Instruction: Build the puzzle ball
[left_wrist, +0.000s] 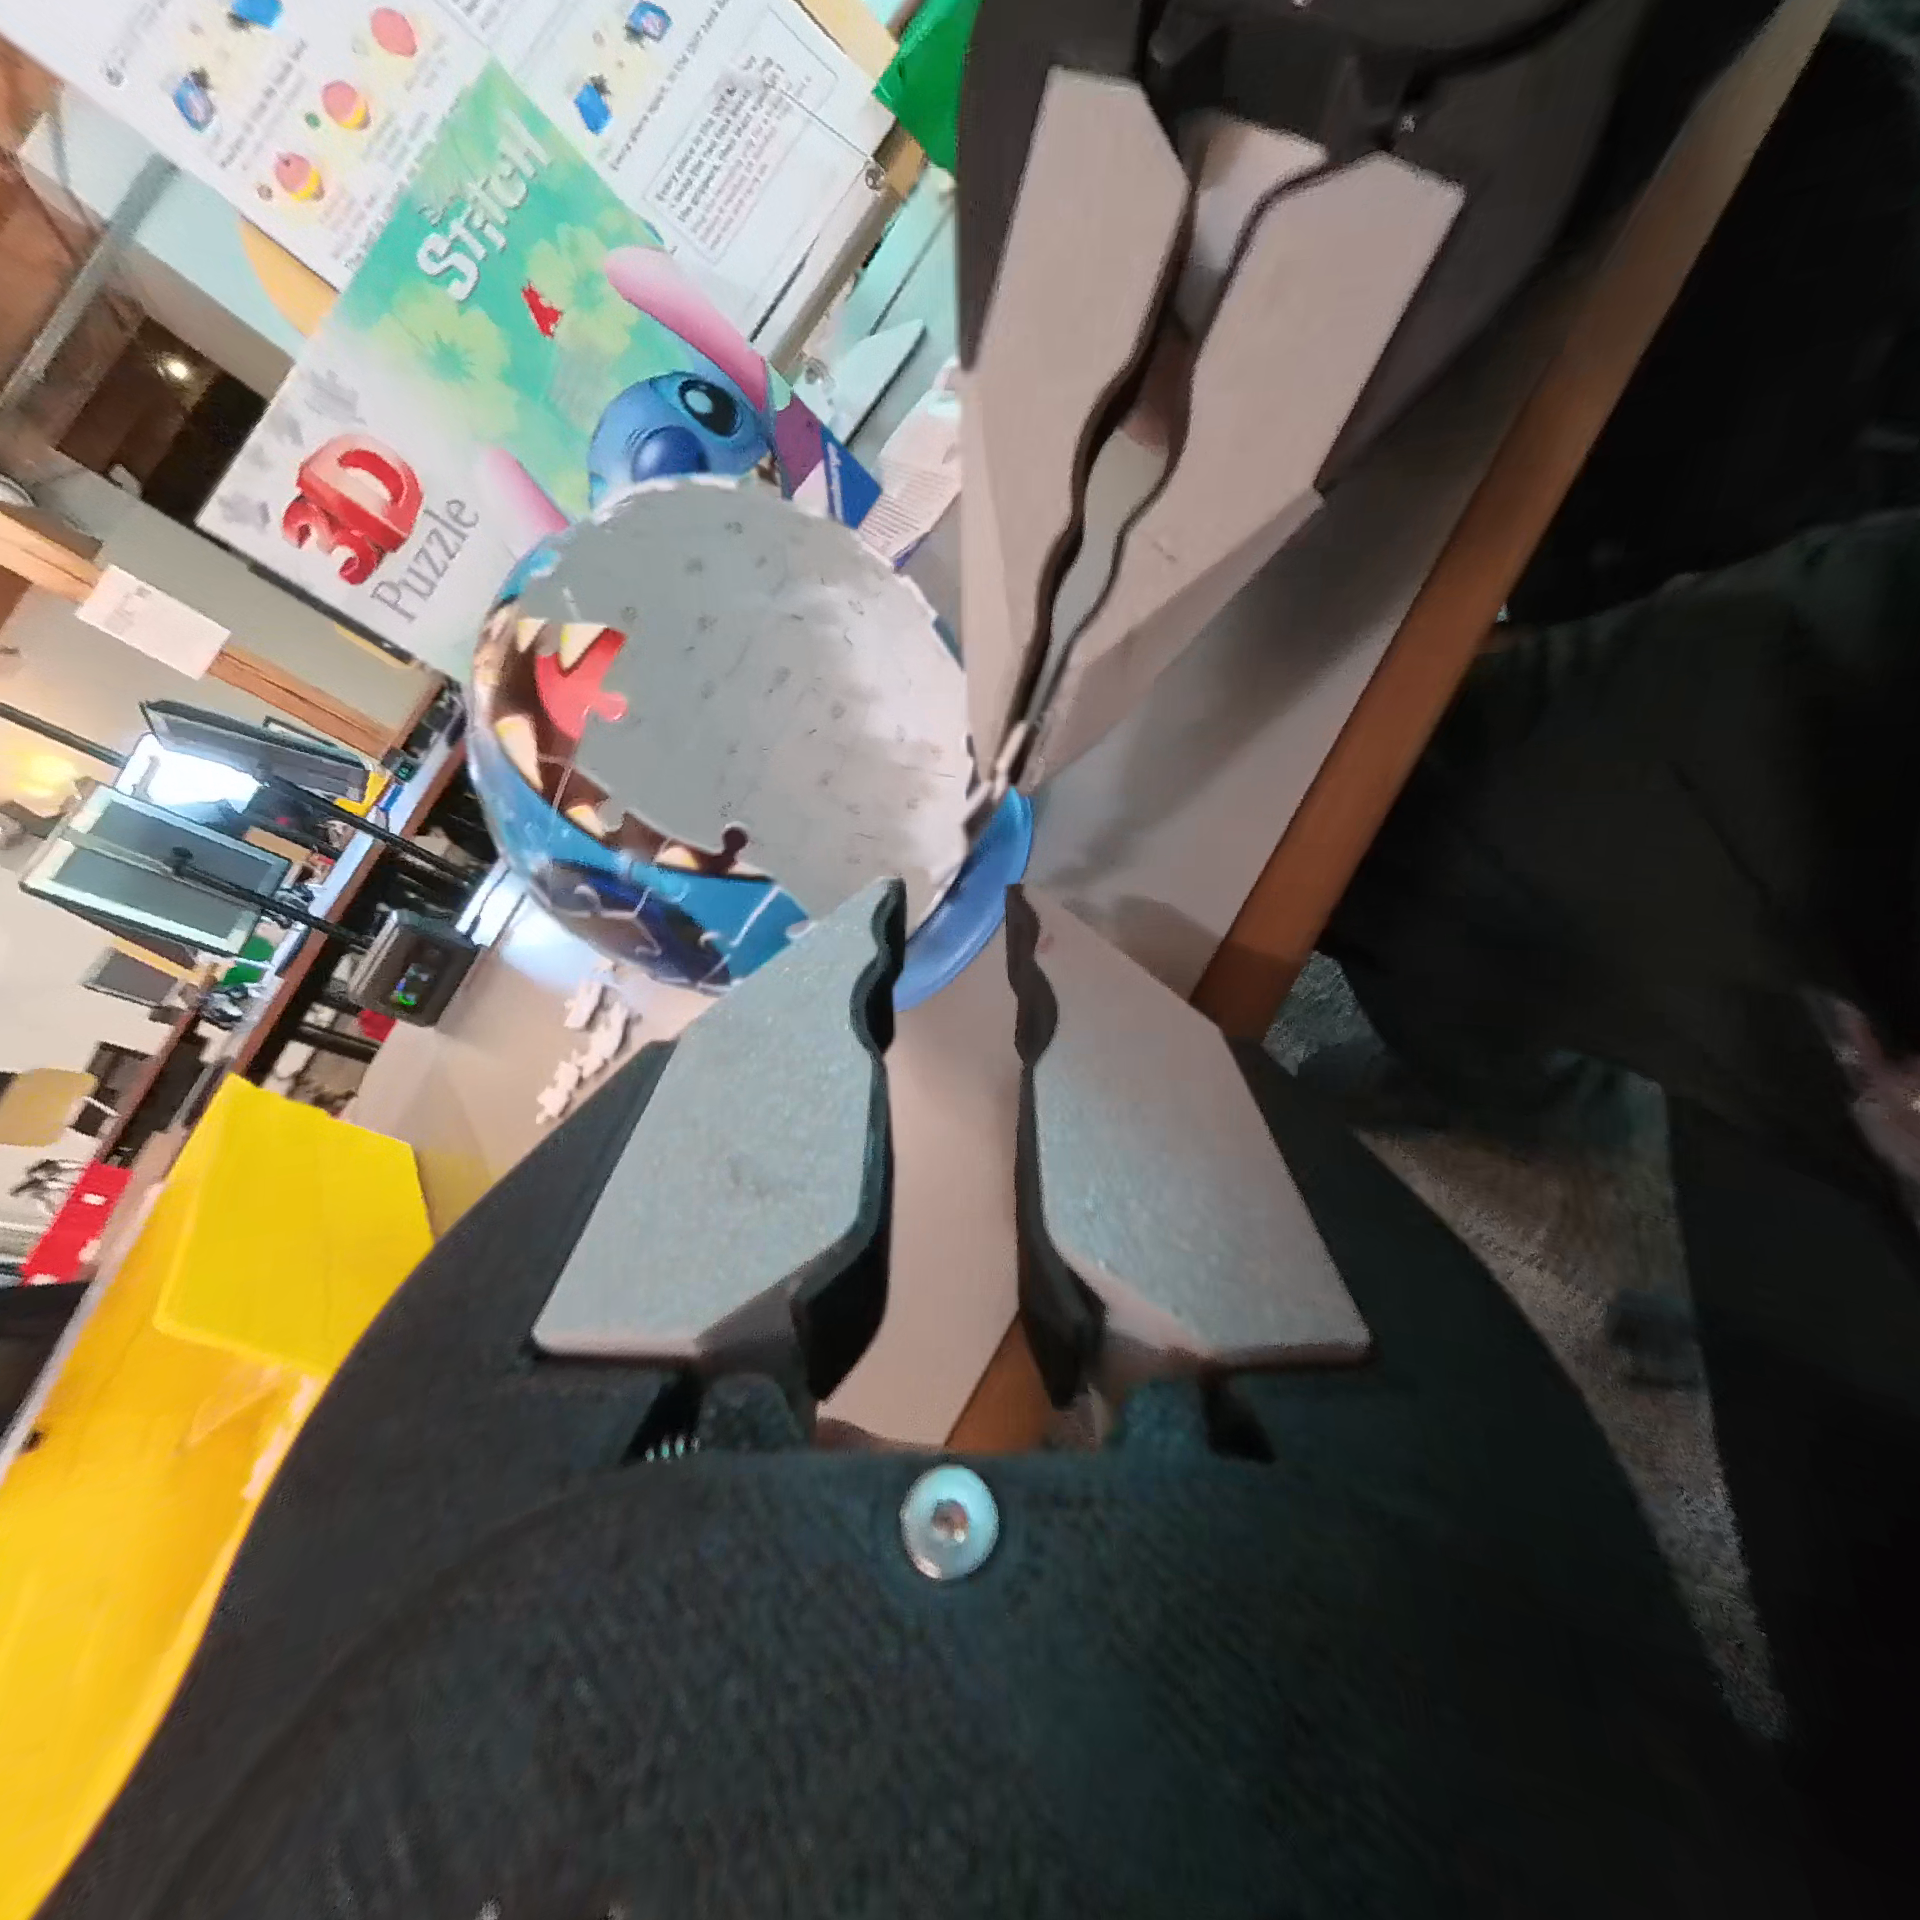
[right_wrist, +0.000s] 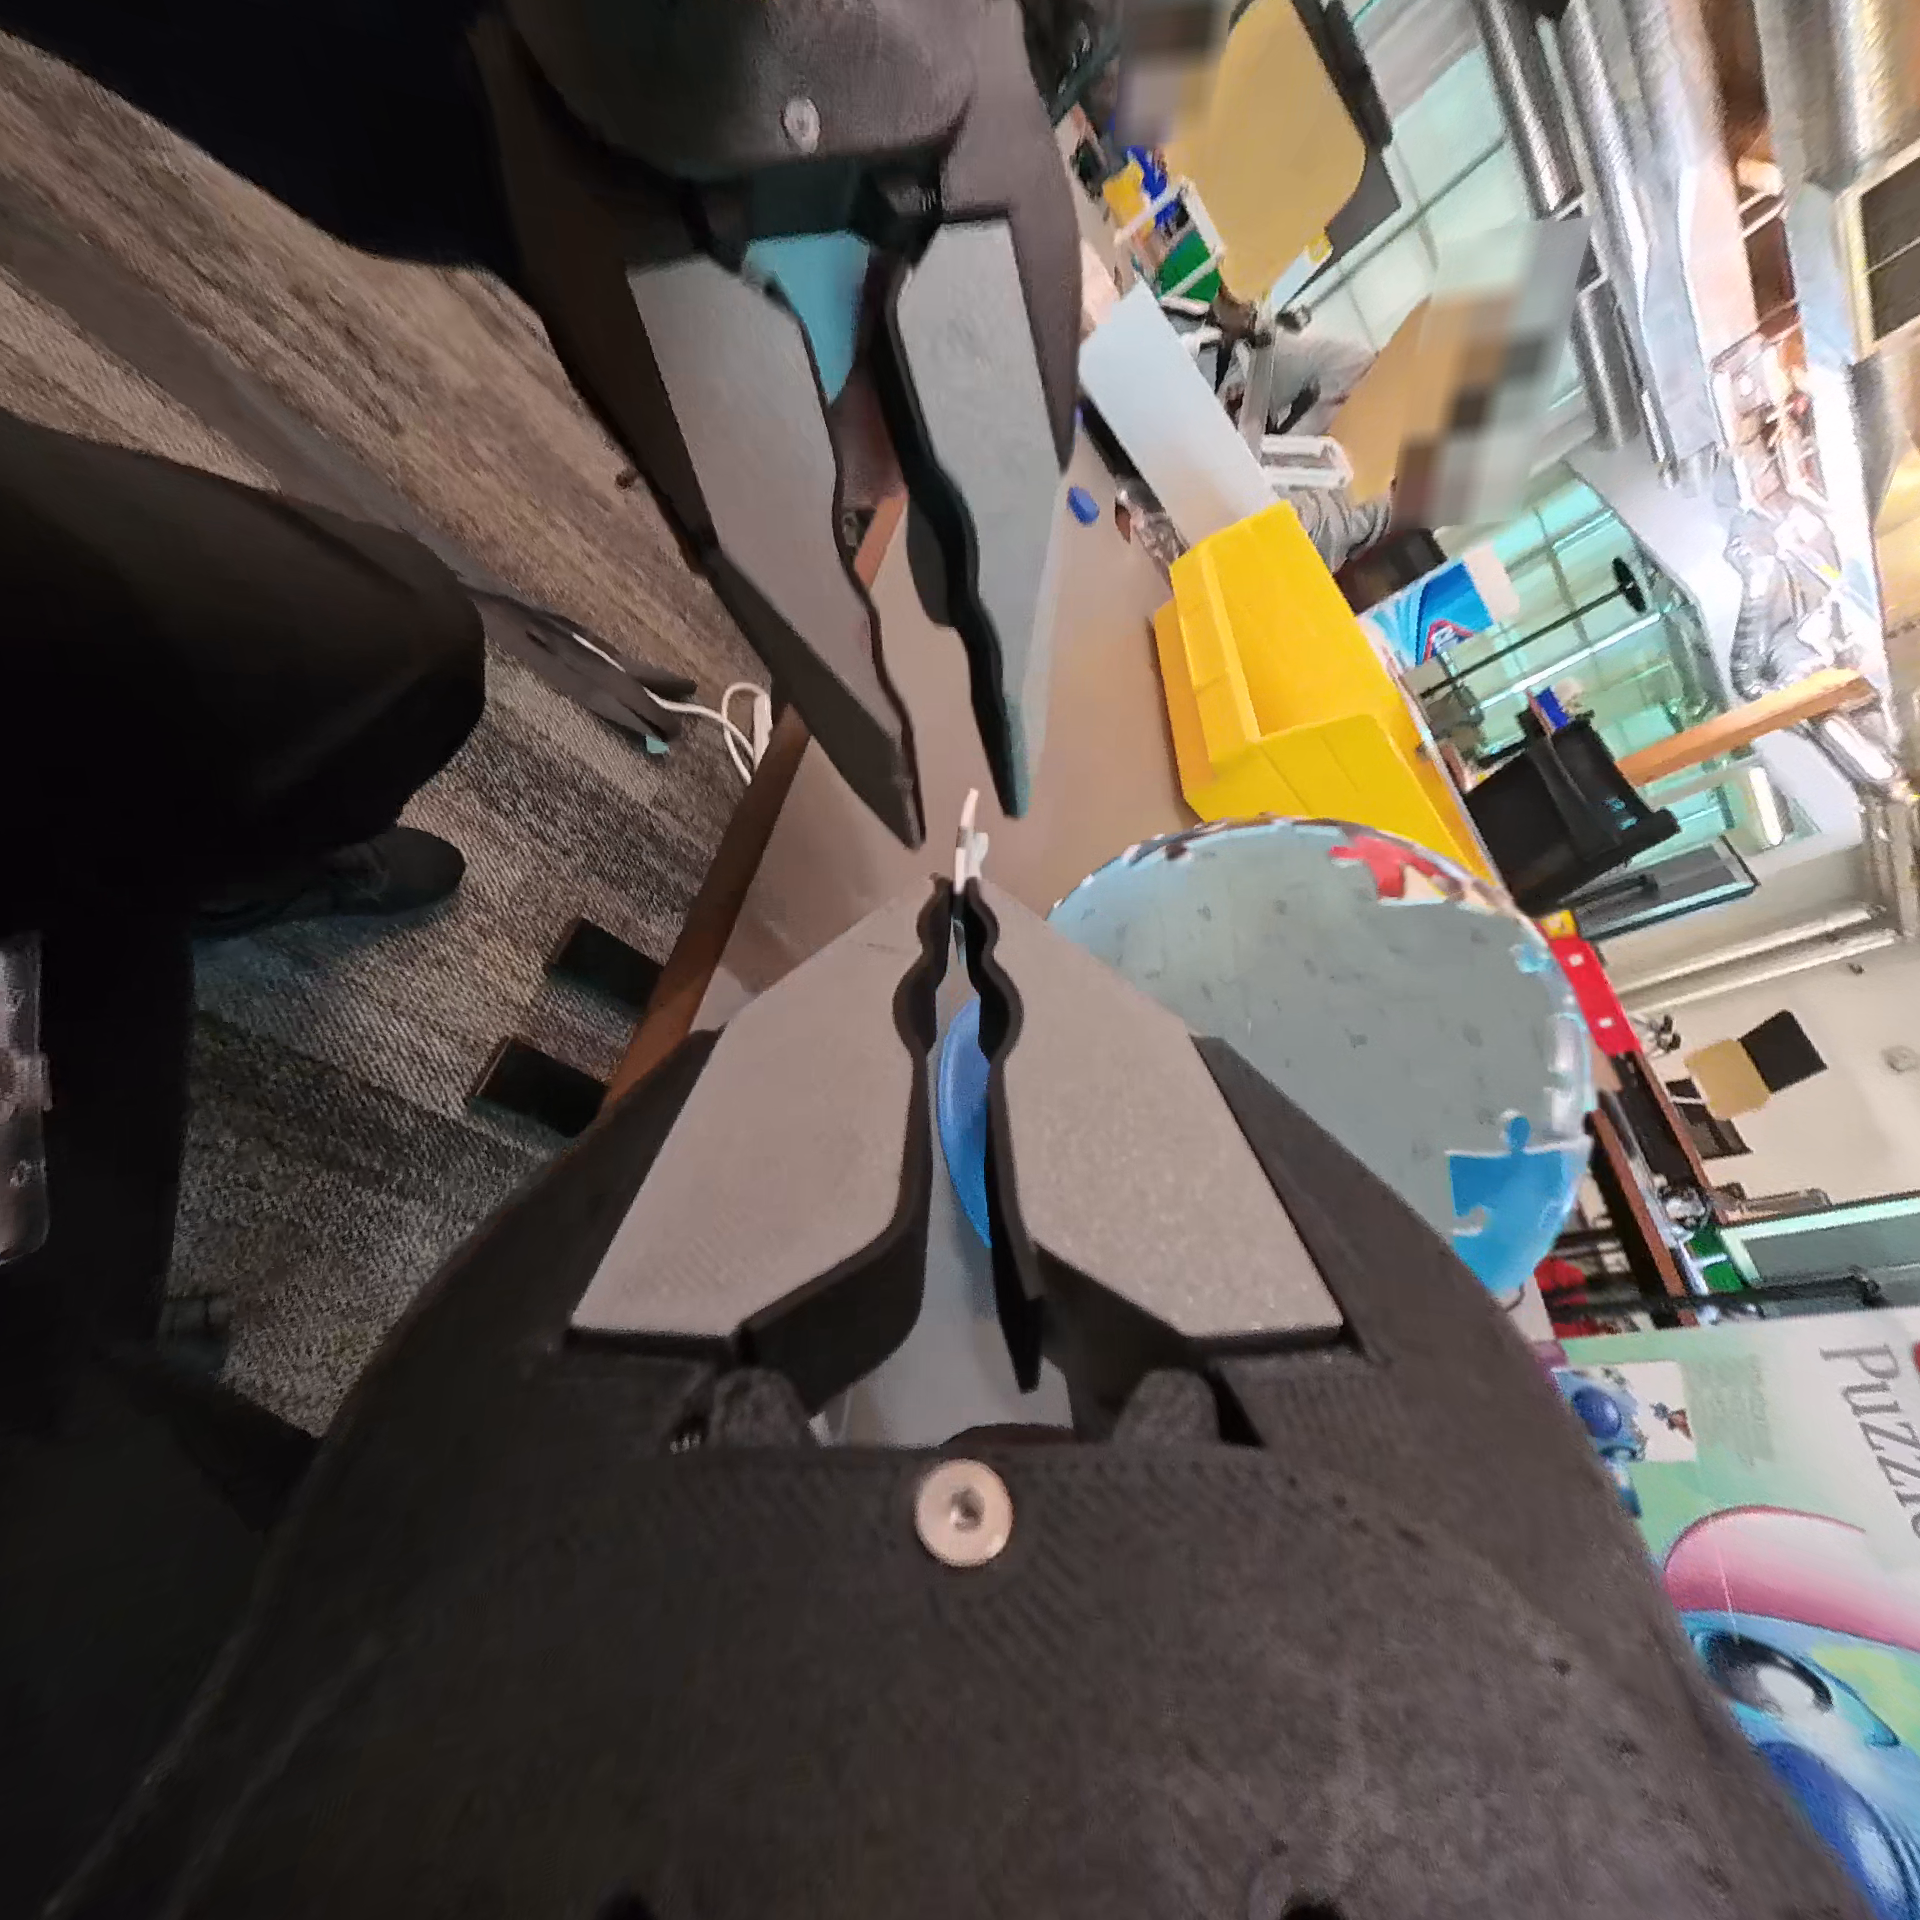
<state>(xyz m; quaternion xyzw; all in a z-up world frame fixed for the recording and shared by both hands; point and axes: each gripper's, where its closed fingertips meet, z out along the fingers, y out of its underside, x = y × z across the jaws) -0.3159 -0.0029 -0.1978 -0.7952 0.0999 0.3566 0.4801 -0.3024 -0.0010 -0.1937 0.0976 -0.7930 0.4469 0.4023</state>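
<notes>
1. Ball: half built, its grey inside showing, it sits on a blue ring stand on the table.
2. Left hand-held gripper: its fingers stand a narrow gap apart with nothing between them, the tips just short of the ball's stand.
3. Right hand-held gripper: its tips are pinched together on a small pale puzzle piece, just beside the ball and facing the left one tip to tip.
4. Puzzle box: it stands behind the ball.
5. Yellow bin: it rests on the table near the ball.
6. Loose pieces: pale, on the table near the ball.
</notes>
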